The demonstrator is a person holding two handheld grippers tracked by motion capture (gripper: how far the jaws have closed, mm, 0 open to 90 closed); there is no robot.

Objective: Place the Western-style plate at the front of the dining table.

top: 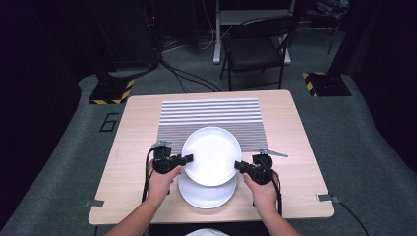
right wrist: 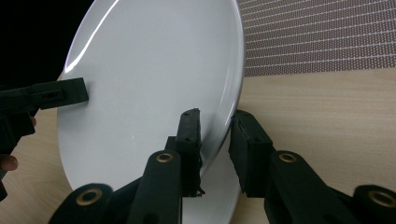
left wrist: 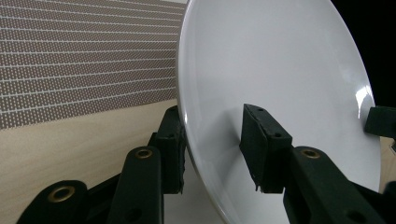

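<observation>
I hold the top plate (top: pixel 211 155) between my left gripper (top: pixel 187 159) and right gripper (top: pixel 239 165), both clamped on its rim, lifted above the lower plate (top: pixel 206 195); setting it on the mat (top: pixel 211 115) remains.

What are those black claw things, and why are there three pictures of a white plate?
A person sits at a wooden table and holds a squeeze tool, called a gripper, in each hand. The big picture comes from a camera up high that looks down. The other two come from little cameras riding on each gripper, so you see along its black jaws.

The left gripper pinches one edge of the top white plate, and the right gripper pinches the opposite edge. Both are shut on its rim. Under it lies a second white plate on the table. Behind the plates lies a striped mat.
</observation>
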